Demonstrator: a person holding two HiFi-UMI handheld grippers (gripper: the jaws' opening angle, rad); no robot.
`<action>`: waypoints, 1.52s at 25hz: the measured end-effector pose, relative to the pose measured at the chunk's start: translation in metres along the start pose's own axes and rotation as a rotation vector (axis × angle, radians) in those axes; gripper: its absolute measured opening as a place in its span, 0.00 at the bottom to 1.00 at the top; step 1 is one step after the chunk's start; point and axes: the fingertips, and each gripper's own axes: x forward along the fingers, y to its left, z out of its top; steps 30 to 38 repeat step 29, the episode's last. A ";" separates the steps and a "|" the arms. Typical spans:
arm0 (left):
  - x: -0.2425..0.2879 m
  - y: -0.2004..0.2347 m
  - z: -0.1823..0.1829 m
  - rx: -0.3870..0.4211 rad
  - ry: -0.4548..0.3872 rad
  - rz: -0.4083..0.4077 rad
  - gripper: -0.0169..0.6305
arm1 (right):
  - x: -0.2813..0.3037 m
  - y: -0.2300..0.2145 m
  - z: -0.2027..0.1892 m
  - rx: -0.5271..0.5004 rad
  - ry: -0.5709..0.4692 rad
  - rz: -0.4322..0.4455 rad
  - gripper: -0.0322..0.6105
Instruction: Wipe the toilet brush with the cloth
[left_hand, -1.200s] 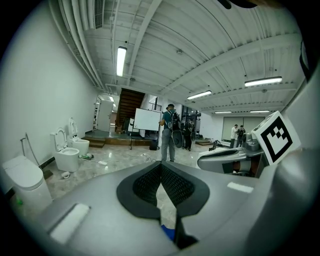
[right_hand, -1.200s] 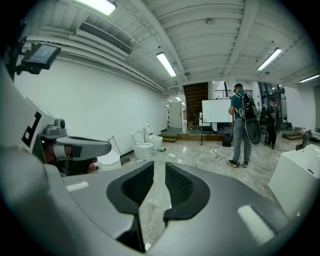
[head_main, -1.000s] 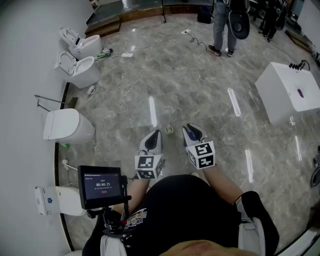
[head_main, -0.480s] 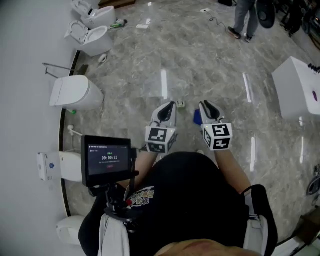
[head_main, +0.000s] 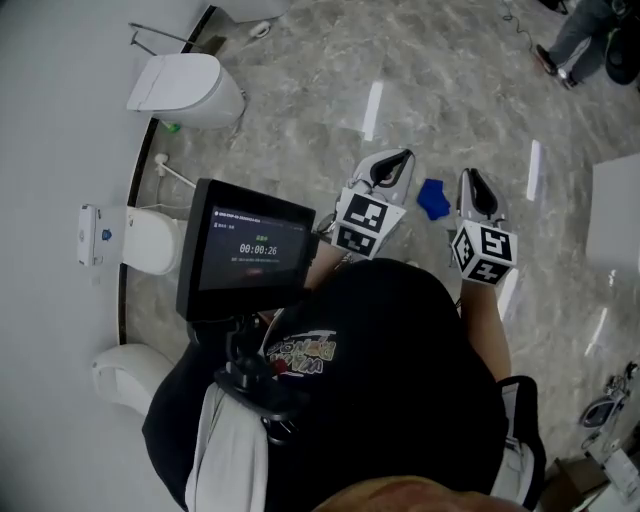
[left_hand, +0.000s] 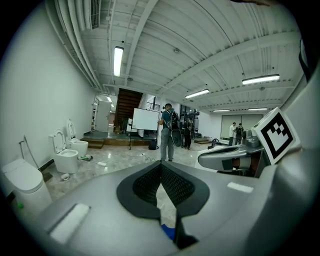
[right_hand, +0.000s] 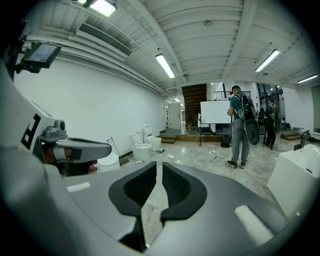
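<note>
Black shirt (head_main: 400, 370): it is filling the 6 o'clock part of the head view, with a timer screen (head_main: 250, 255) standing at its 9 o'clock.
Left gripper (head_main: 400, 160): it is pointing toward 12 o'clock above the floor. Its jaws are meeting at the tips and pinching nothing.
Right gripper (head_main: 470, 182): it is pointing toward 12 o'clock, at 3 o'clock of the left one. Its jaws have just been closing and are standing a slit apart, with nothing between them.
Cloth (head_main: 433, 198): blue and crumpled, it is lying on the grey marble floor (head_main: 300, 130) between the two gripper tips.
Toilet brush (head_main: 172, 172): what looks like it, white and long-handled, is lying at 10 o'clock by the wall, well apart from both grippers.
Toilets: the brush is sitting between a closed-lid toilet (head_main: 185, 90) and a nearer toilet (head_main: 150, 240).
Bystander (head_main: 570, 40): only the legs are showing, far off at 1 o'clock.
</note>
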 end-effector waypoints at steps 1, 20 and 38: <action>0.000 0.001 0.000 0.000 0.000 0.002 0.03 | 0.000 0.000 0.000 -0.002 0.000 0.000 0.11; 0.000 -0.002 0.001 0.012 0.003 -0.004 0.03 | 0.001 0.000 -0.003 -0.015 0.013 -0.003 0.06; -0.001 -0.001 -0.002 0.015 0.006 -0.007 0.03 | 0.001 0.002 -0.003 -0.016 0.010 -0.005 0.05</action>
